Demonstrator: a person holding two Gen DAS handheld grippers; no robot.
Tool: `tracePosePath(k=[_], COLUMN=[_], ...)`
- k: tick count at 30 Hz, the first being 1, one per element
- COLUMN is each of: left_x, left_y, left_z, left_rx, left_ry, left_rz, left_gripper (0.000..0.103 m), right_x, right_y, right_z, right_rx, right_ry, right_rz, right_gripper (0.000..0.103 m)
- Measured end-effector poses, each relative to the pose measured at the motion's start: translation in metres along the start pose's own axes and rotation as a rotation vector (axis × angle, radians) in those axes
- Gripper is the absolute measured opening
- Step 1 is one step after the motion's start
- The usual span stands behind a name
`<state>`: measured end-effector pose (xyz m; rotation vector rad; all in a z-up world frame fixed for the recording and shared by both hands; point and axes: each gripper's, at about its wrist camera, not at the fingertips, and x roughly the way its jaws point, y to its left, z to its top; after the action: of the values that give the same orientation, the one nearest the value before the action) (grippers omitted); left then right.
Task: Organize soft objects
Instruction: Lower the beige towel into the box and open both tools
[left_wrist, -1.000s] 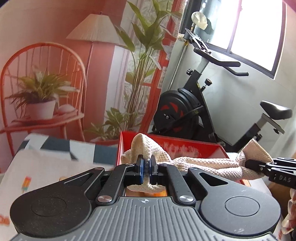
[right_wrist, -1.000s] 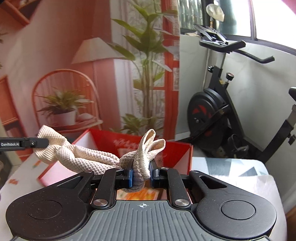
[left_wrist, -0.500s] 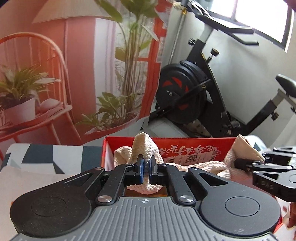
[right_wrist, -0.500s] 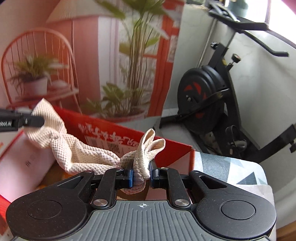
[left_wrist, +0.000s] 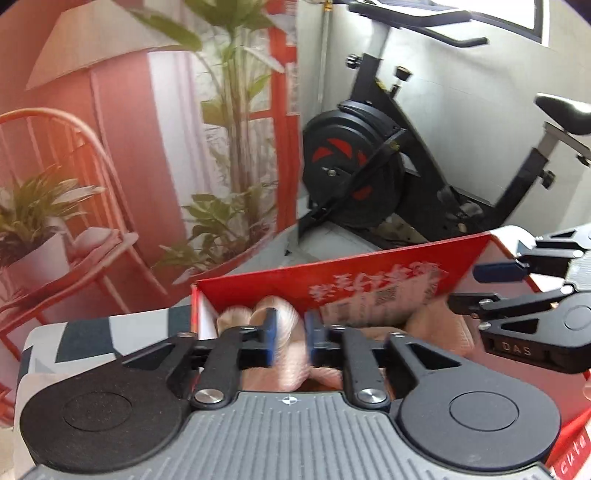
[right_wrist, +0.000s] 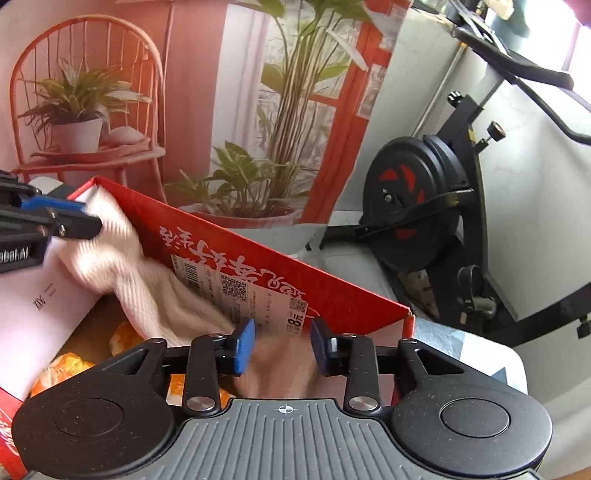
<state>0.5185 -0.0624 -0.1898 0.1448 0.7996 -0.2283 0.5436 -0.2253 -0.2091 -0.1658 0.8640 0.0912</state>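
Two grippers over one red box (right_wrist: 280, 273), both angled down into it. Largest in view, beyond the box: backdrop (right_wrist: 192, 74) printed with an orange chair, potted plants and a lamp; beside it, at right, a black exercise bike (right_wrist: 417, 206) against a white wall. Below, patterned cloth (left_wrist: 85, 332) in grey and white under the box, visible at its left corner in the left view and at its right corner in the right view. Box open on top, inner wall white with small print, far wall red with white lettering, a barcode and codes. Inside, cream knitted towel (right_wrist: 155, 288) draped from the box's left end down toward its right end, blurred in both views. Beneath it on the box floor, orange pieces (right_wrist: 62, 365), too unclear to name. Left gripper (left_wrist: 290, 339) with jaws opening, blue pads spread apart, one end of the towel lying loose between them, pads apparently clear of it. Right gripper (right_wrist: 282, 345) likewise opening, blue pads wide of the other end of the towel, bunched in the gap between them. Each gripper visible at the edge of the other's view, near the towel.
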Motion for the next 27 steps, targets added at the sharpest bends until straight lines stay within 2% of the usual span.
tracePosePath(k=[1,5,7,8,9,10,11,12,13,19,22,27], left_x=[-0.004,-0.023,-0.036,-0.043,-0.052,-0.06,-0.067,-0.076,-0.085,-0.129,-0.145,-0.162], left_y=[-0.002,-0.003,-0.001,-0.001,0.0,-0.001,0.0,0.001,0.002,0.004,0.004,0.002], left_z=[-0.001,-0.002,-0.005,-0.007,-0.01,-0.012,-0.015,-0.021,-0.027,-0.069,-0.091,-0.125], left_rx=[0.014,0.01,-0.014,-0.021,-0.026,-0.031,-0.037,-0.045,-0.053,-0.069,-0.087,-0.115], left_ry=[-0.012,-0.041,-0.054,-0.061,-0.072,-0.082,-0.091,-0.102,-0.117,-0.134,-0.116,-0.108], left_rz=[0.001,0.005,-0.011,-0.012,-0.015,-0.021,-0.034,-0.056,-0.075,-0.078,-0.08,-0.072], left_gripper=[0.046,0.048,0.053,0.062,0.067,0.078,0.085,0.099,0.103,0.103,0.103,0.103], right_x=[-0.003,-0.024,-0.038,-0.046,-0.055,-0.064,-0.074,-0.083,-0.093,-0.147,-0.175,-0.201], right_y=[0.0,0.001,0.001,0.002,0.001,0.001,0.001,0.002,0.001,-0.001,0.003,0.011], right_z=[-0.001,-0.006,-0.01,-0.013,-0.016,-0.02,-0.023,-0.028,-0.032,-0.065,-0.092,-0.14], right_rx=[0.003,0.018,0.031,0.037,0.044,0.049,0.054,0.061,0.067,0.121,0.14,0.196], right_ry=[-0.002,-0.035,-0.057,-0.076,-0.101,-0.129,-0.156,-0.185,-0.21,-0.276,-0.326,-0.341], right_rz=[-0.002,0.005,0.018,0.024,0.036,0.056,0.073,0.081,0.089,0.121,0.126,0.138], right_gripper=[0.04,0.049,0.059,0.063,0.073,0.084,0.091,0.102,0.102,0.103,0.103,0.103])
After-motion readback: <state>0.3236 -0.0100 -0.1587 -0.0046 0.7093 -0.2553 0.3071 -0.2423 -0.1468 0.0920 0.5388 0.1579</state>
